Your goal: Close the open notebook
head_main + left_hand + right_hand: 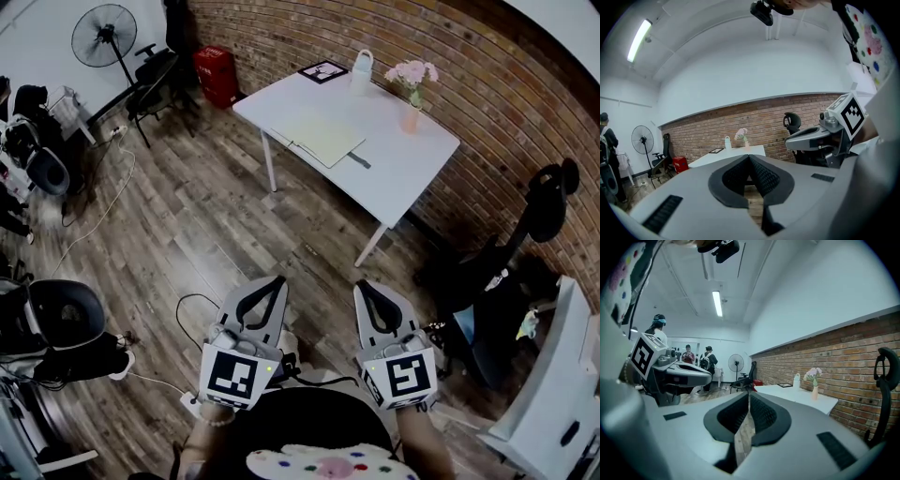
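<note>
We held the left tool (270, 283) and right tool (367, 287) fully closed and empty (nothing to grip yet), presumably because the open notebook (321, 139) lay well apart on the white desk (412, 183).

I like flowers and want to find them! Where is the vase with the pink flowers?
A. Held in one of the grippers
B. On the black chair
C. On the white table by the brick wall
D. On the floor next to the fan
C: the vase of pink flowers stands on the white table, on the side nearest the brick wall.
</note>
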